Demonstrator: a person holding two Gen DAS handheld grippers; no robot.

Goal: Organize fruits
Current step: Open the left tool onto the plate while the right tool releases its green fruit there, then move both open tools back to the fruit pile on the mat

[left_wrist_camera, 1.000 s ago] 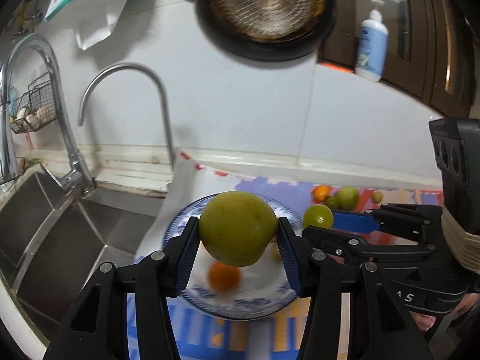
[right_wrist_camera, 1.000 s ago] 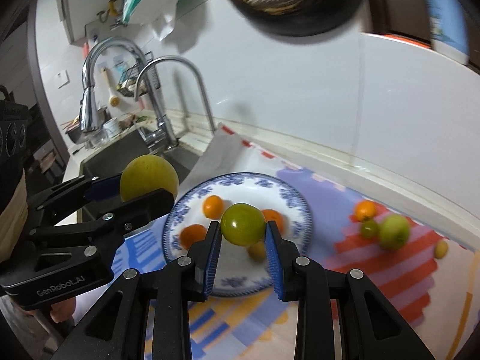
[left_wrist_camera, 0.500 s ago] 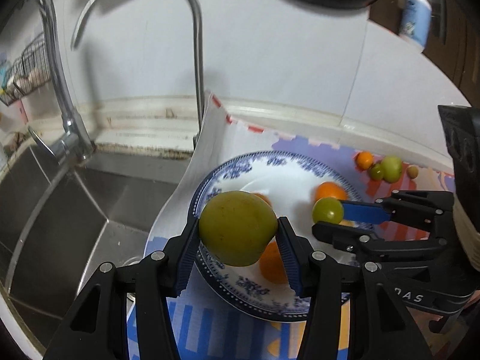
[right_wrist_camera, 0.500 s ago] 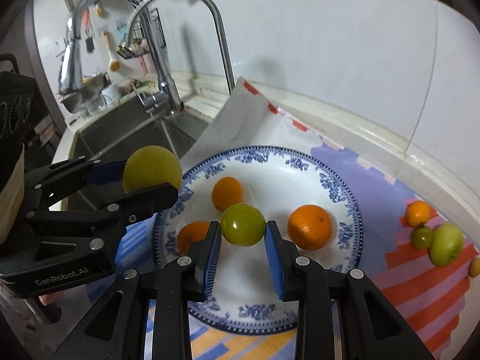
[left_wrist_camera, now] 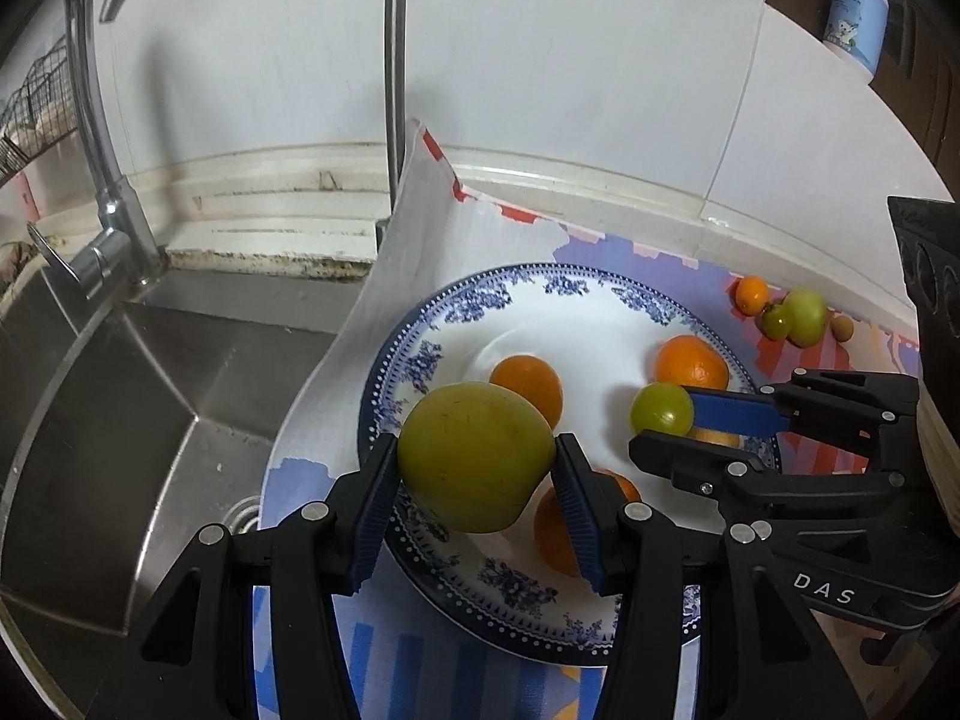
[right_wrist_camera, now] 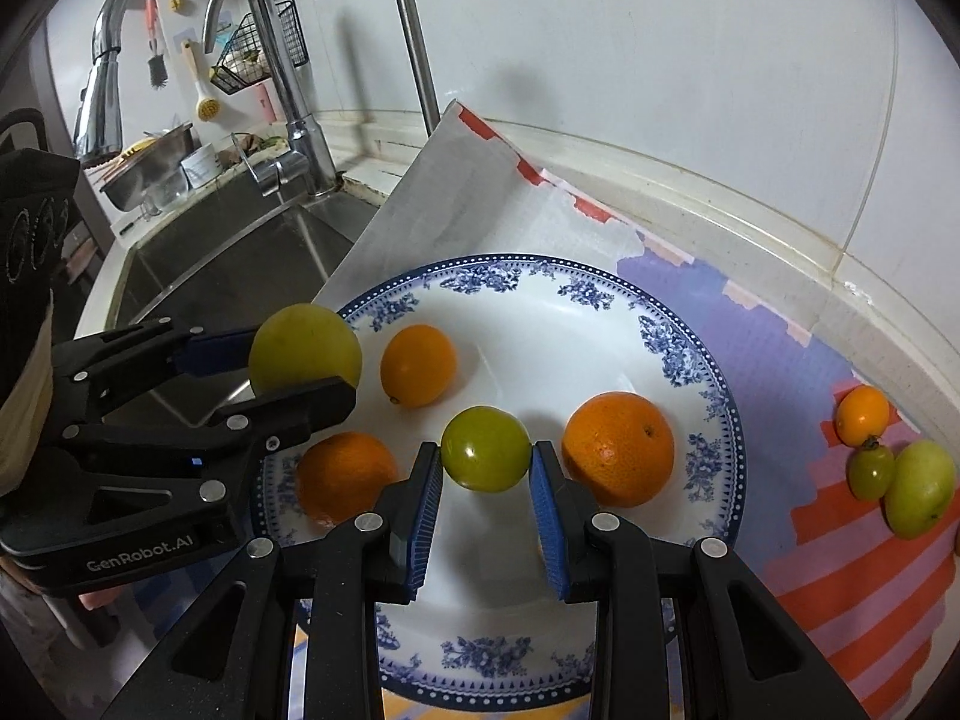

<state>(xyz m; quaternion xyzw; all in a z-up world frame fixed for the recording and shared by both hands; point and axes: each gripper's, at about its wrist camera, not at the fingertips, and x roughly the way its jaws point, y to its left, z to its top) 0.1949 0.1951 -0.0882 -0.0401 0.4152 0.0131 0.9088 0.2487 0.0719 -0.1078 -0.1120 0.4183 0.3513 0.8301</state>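
Observation:
My left gripper is shut on a large yellow-green fruit and holds it over the near-left rim of a blue-and-white plate. My right gripper is shut on a small green fruit, just above the plate's middle. Three oranges lie on the plate: one at the back left, one at the front left, one on the right. The left gripper with its fruit also shows in the right wrist view.
On the patterned mat right of the plate lie a small orange, a small green fruit and a bigger green one. A steel sink with a tall tap is at the left. A white bottle stands at the far right.
Both grippers have come down and forward toward the plate, each keeping its fruit. The plate now fills much more of both views.

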